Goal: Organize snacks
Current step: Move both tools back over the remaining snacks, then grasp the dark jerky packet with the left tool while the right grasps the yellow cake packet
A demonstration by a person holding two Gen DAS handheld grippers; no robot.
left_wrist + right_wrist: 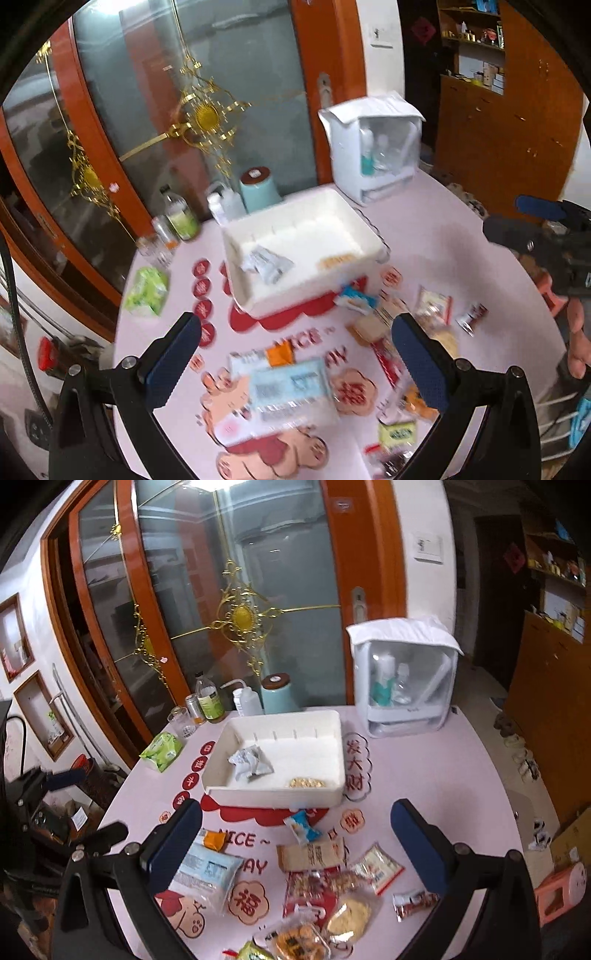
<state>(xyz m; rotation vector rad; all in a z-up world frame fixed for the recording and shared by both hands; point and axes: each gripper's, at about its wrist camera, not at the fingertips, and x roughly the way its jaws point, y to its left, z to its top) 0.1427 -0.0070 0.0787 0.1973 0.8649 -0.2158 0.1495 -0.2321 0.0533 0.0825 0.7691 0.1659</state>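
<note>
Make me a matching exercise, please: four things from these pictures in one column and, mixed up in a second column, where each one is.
Things:
1. grey crumpled packet
2. green tissue pack
3. blue and white snack packet
4. teal container with brown lid

Places:
A. on the table just in front of the white tray
B. behind the tray, by the glass door
C. inside the tray
D. on the table to the left of the tray

Pairs: 1-C, 2-D, 3-A, 4-B
</note>
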